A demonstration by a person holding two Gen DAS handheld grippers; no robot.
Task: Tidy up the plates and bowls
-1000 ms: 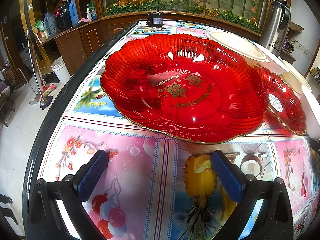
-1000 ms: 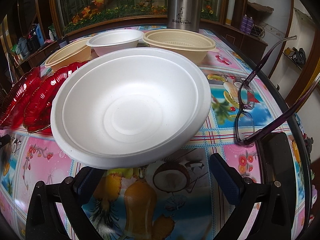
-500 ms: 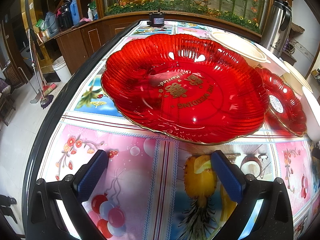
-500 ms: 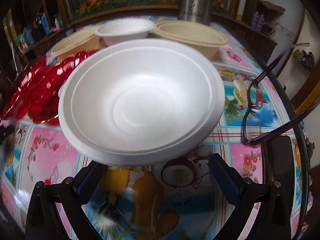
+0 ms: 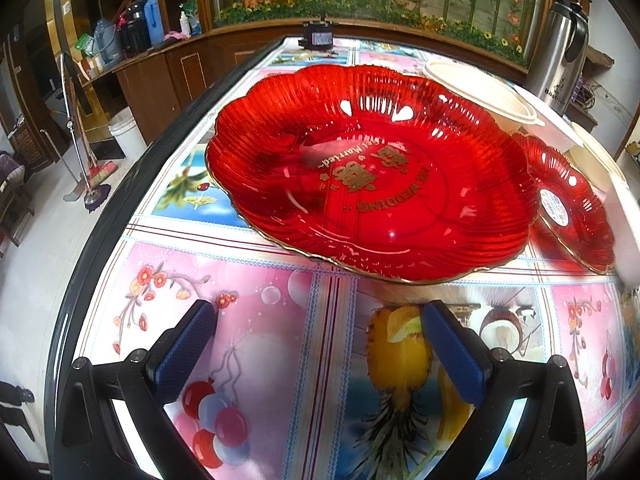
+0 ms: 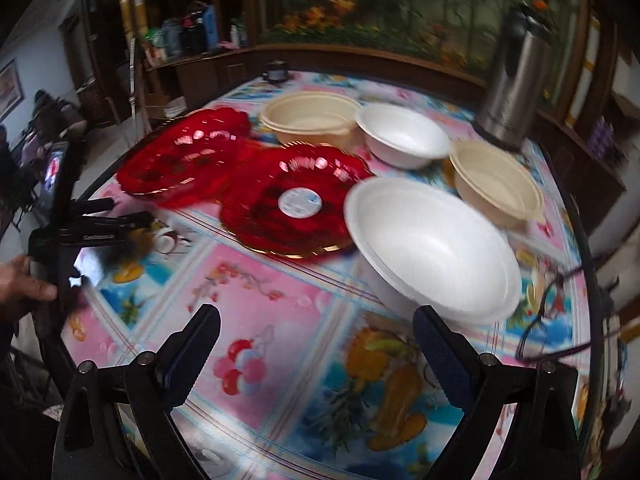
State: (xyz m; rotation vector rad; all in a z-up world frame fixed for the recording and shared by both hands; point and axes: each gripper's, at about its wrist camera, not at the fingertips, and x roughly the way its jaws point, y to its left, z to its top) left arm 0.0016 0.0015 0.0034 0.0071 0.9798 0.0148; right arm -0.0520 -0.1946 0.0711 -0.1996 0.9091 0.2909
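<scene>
A large red plate point(image 5: 372, 172) with gold lettering lies on the table just ahead of my open, empty left gripper point(image 5: 320, 320). A smaller red plate point(image 5: 568, 204) lies to its right. In the blurred right wrist view, my right gripper point(image 6: 316, 324) is open and empty above the tablecloth. The large white foam bowl point(image 6: 432, 248) sits ahead to its right. The small red plate point(image 6: 296, 200) and large red plate point(image 6: 184, 156) lie to the left. Behind stand two cream bowls point(image 6: 308, 116) point(image 6: 496, 180) and a small white bowl point(image 6: 402, 134).
A steel thermos point(image 6: 516, 76) stands at the table's far right, also in the left wrist view point(image 5: 558, 52). Purple glasses point(image 6: 560, 320) lie by the right edge. The left gripper and hand point(image 6: 68, 232) show at the left. The table's dark rim point(image 5: 120, 184) runs along the left.
The right gripper has swung left and pulled back and up from the large white bowl, which now sits off to the right. The left gripper has barely moved.
</scene>
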